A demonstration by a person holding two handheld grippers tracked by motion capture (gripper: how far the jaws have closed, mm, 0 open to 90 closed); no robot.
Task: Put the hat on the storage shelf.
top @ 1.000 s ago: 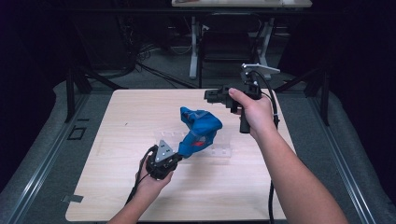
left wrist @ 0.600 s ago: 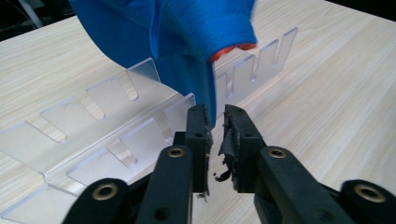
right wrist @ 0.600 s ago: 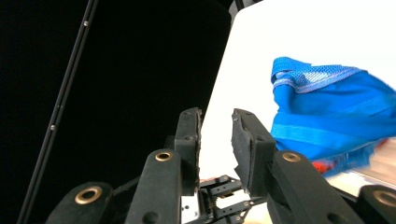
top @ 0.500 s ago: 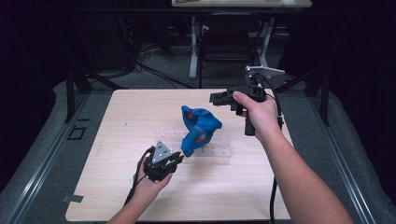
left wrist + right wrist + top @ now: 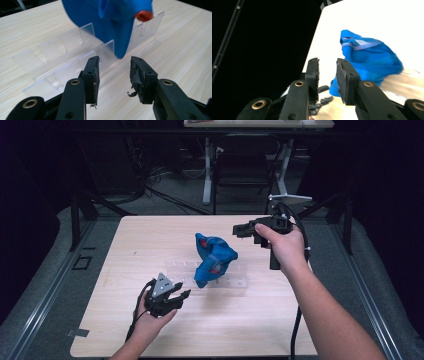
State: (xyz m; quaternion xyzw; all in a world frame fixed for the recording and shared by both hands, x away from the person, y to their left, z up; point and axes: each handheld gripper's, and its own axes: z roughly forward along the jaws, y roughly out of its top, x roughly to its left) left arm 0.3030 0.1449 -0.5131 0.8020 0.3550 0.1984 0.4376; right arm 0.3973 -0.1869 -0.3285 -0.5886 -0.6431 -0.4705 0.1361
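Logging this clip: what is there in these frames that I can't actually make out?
- Blue cloth item: top cut off by the left gripper view's edge; motion-blurred in the right gripper view; its kind is unclear.
- Clear plastic rack: faint against the table in the high view, so its slot layout is unclear.
- Table surface: overexposed white in the right gripper view.

The high view is dim and soft — the pale table (image 5: 150, 245) is the one lit patch, with blackness from nine through three o'clock. In the right gripper view the tabletop burns out to white at two o'clock, and the blue cloth (image 5: 372, 60) smears. The left gripper view is evenly bright — its far edge blurs.
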